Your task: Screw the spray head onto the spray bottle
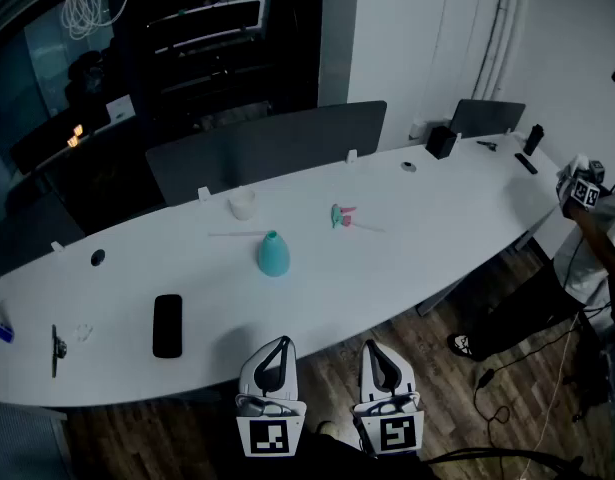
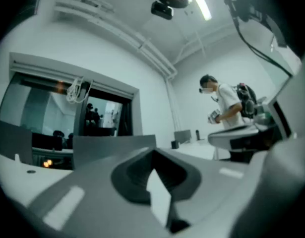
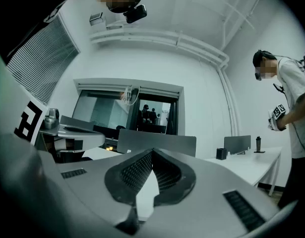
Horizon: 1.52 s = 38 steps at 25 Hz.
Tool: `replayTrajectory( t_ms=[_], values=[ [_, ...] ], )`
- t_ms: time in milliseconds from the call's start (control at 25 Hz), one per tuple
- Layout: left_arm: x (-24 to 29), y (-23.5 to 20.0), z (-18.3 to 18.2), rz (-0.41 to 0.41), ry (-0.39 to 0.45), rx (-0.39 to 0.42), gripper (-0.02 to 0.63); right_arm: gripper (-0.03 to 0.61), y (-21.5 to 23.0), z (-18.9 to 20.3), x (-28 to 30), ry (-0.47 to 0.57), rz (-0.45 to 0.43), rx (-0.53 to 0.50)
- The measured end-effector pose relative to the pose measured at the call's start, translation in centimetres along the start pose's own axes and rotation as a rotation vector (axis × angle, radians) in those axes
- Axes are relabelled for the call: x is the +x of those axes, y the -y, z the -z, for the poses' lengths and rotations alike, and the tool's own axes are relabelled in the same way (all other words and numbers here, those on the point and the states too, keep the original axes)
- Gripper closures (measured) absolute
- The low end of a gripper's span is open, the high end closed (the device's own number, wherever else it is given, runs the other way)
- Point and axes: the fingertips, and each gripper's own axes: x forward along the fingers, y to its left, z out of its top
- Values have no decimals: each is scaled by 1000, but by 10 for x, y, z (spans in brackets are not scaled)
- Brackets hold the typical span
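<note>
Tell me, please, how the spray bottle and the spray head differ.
The spray bottle is plain teal; the spray head is teal and pink. The bottle stands upright; the head lies on its side. The bottle is bulkier. Both rest on the white table, apart.

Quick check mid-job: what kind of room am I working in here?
Probably an office or meeting room: a long white table with grey divider panels along it, a wood-look floor, and a dark glass-fronted room behind.
</note>
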Motion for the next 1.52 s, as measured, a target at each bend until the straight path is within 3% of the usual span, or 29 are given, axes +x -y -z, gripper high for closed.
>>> replayTrajectory(
  t_ms=[200,360,600,800,1040,1240,1520],
  values=[
    [3,15,-1,-8,10,49,611,574,15,9,-8,1,-7,9],
    [0,25,3,-26,-20,45,611,574,24,16,-10,-12,-18,45],
    [8,7,15,-76,-54,46,611,574,20,28,10,-34,-51,74],
    [38,-15,33,-73,-87,38,611,574,19,42,52,-60,-58,88],
    [93,-72,50,-96,-107,0,611,574,19,47,130,-79,-60,78],
    [130,-103,64,-37,-117,37,611,574,8,45,190,-87,-64,85],
    [154,-131,85,-7,-143,1,611,574,5,50,233,-85,-29,84]
  ],
)
